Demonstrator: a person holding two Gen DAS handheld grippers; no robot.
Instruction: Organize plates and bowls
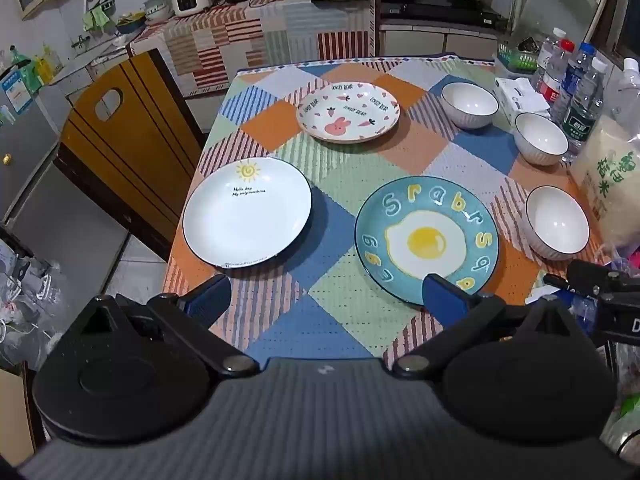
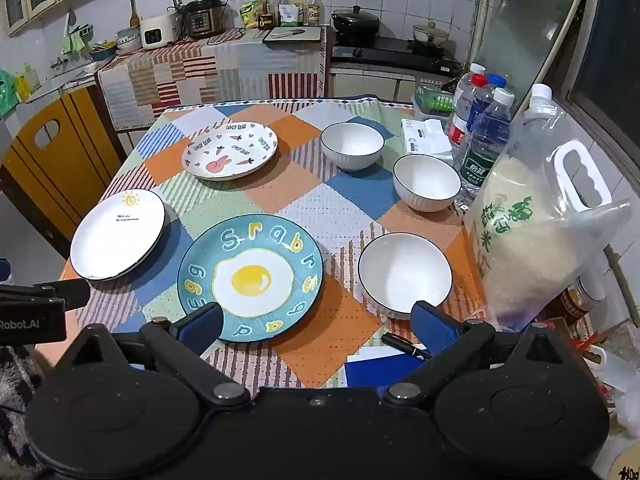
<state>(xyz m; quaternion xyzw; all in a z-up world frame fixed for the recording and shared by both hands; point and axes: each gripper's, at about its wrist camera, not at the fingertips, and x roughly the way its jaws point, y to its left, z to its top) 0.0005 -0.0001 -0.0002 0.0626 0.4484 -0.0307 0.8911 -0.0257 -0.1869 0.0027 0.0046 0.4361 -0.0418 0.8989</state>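
Observation:
Three plates lie apart on the patchwork tablecloth: a white sun plate (image 1: 247,212) (image 2: 118,236) at left, a blue fried-egg plate (image 1: 427,239) (image 2: 250,276) in the middle, a pink rabbit plate (image 1: 348,117) (image 2: 230,150) at the back. Three white bowls stand along the right side: near (image 1: 557,222) (image 2: 405,273), middle (image 1: 541,139) (image 2: 426,182), far (image 1: 469,104) (image 2: 352,145). My left gripper (image 1: 326,296) is open and empty above the table's near edge. My right gripper (image 2: 318,326) is open and empty, in front of the egg plate and near bowl.
A rice bag (image 2: 532,236), water bottles (image 2: 486,136) and a tissue box (image 2: 426,138) crowd the table's right edge. A pen (image 2: 406,346) and blue folder (image 2: 380,372) lie at the front. A wooden chair (image 1: 124,136) stands left of the table.

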